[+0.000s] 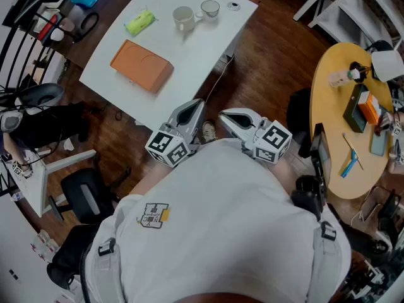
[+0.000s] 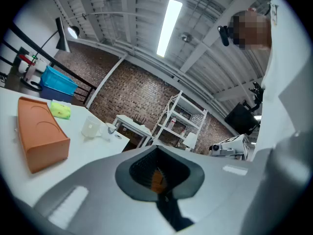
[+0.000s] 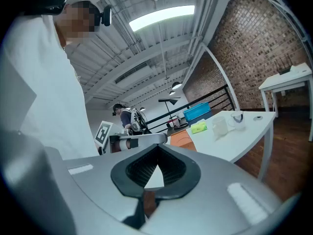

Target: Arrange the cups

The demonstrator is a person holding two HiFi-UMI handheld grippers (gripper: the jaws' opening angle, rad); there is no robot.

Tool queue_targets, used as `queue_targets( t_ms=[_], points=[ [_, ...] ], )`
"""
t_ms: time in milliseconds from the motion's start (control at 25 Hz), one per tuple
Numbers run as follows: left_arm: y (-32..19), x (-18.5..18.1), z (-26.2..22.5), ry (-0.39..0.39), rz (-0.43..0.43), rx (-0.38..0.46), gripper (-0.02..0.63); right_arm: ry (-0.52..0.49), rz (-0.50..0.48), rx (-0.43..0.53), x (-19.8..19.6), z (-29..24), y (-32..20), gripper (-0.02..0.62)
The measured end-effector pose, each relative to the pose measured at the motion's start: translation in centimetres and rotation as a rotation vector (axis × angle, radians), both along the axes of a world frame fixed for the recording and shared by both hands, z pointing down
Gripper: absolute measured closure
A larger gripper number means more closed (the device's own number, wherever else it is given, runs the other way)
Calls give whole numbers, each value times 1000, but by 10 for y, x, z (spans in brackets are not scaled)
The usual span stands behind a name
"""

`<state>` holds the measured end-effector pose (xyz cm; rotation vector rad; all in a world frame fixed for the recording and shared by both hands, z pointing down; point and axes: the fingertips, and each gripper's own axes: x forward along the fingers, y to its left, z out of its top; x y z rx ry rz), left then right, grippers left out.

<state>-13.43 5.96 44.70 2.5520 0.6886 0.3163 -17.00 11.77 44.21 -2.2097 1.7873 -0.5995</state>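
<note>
On the white table [image 1: 189, 55], starting at your left, an orange box [image 1: 142, 65] lies nearest you, with a yellow-green packet [image 1: 140, 22] beyond it. Further right stands a white mug [image 1: 184, 19], upright, and just beside it on the right a clear glass cup [image 1: 210, 8], also upright. A small round disc [image 1: 234, 6] lies near the table's far right corner. Both cups are at the far end of the table, well apart from your two grippers.

You hold the left gripper [image 1: 193, 106] close to your body, over the wooden floor [image 1: 265, 62] short of the table's near edge. Its fingers [image 2: 98, 180] are pressed fully together with nothing between them. The right gripper [image 1: 225, 116] sits just beside it, pointing toward the left one. Its fingers [image 3: 220, 180] are likewise closed tight and empty.

Off to your right is a round yellow table [image 1: 331, 125] cluttered with small items.
</note>
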Motion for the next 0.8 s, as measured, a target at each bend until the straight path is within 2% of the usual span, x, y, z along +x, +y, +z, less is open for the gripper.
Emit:
queue_targets(
  t_ms=[200, 320, 520, 800],
  points=[
    [-20, 52, 16, -32, -53, 23, 606, 0, -11, -4, 58, 8, -11, 595],
    [-34, 90, 24, -47, -115, 43, 606, -11, -52, 1, 97, 15, -18, 595],
    [-56, 155, 28, -97, -300, 70, 606, -17, -177, -1, 174, 8, -26, 595],
    [-95, 233, 70, -215, -535, 235, 606, -9, -302, -15, 279, -2, -30, 595]
  ],
)
